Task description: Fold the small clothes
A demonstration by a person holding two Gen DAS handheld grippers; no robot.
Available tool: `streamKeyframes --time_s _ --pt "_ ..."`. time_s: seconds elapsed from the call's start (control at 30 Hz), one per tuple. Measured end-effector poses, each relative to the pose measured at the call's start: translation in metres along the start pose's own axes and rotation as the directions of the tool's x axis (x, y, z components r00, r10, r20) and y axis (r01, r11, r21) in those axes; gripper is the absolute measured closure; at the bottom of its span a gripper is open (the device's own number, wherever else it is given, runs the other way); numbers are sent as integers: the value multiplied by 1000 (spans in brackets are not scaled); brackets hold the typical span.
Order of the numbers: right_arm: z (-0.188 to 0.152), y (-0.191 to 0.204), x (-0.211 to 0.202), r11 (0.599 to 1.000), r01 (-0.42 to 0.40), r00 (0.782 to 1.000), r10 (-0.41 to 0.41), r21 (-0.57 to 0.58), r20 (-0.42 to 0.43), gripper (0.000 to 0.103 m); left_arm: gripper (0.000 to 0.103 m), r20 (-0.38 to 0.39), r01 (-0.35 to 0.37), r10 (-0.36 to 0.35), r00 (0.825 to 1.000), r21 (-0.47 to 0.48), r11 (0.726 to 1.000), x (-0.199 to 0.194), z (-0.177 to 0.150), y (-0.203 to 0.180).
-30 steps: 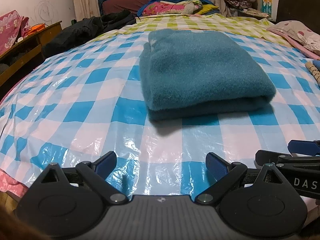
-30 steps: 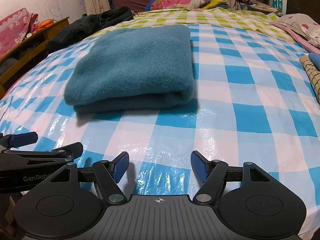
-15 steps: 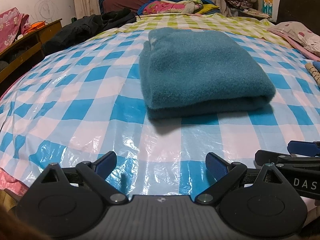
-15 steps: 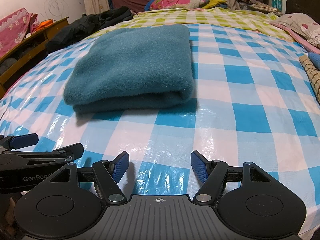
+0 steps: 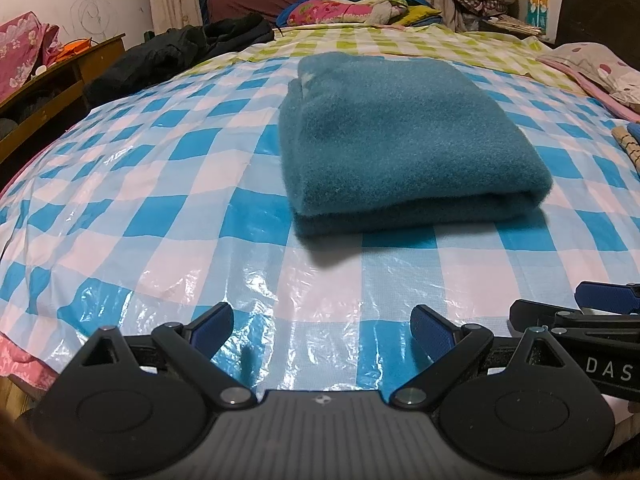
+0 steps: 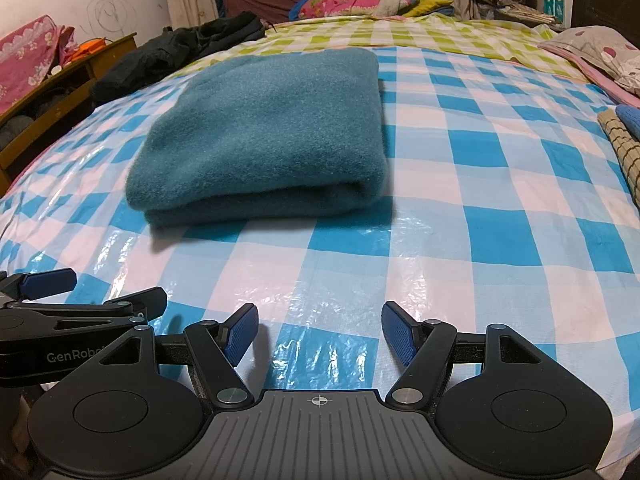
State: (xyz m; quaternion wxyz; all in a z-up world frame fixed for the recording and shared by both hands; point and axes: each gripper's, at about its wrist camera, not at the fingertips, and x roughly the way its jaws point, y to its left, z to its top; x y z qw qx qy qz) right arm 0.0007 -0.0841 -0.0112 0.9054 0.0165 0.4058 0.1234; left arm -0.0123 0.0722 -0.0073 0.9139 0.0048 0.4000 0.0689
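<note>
1. Bedroom clutter fills the top of both views: a bed point(image 5: 120, 168) covered with a shiny blue-and-white checked plastic sheet point(image 5: 168, 216), which gives way to a green-and-white checked sheet point(image 5: 360, 42) toward the upper middle of the frame.
2. A folded teal fleece garment point(image 5: 400, 136) lies flat on the blue checked sheet, in the centre right of the left wrist view and the centre left of the right wrist view point(image 6: 272, 136). Its thick folded edge faces the cameras.
3. The left tongs point(image 5: 322, 330) sit at the bottom of the left wrist view with their blue pads wide apart and only the sheet between them. They are well short of the garment.
4. The right tongs point(image 6: 318, 332) sit at the bottom of the right wrist view, also apart and gripping nothing, with bare sheet between them and the garment.
5. Each view catches the other tongs at its lower edge: the right pair at the lower right of the left wrist view, the left pair at the lower left of the right wrist view.
6. A dark jacket point(image 5: 172, 56) lies heaped at the upper left, beside a wooden shelf point(image 5: 48, 92).
7. Bright bedding point(image 5: 352, 6) is piled at the top centre, and a flowered pillow point(image 5: 600, 66) rests at the upper right.
</note>
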Motion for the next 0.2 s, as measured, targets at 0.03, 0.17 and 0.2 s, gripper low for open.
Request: streamKeyframes --time_s 0.03,0.17,0.2 --pt "0 0 0 1000 -1 1000 1 0 0 34 3 1 -1 1 1000 1 1000 0 0 0" --pt "0 0 0 1000 0 1000 0 0 0 34 3 1 -4 4 1000 5 1000 0 0 -1" --pt "0 0 0 1000 0 1000 0 0 0 34 3 0 -3 3 1000 3 1000 0 0 -1"
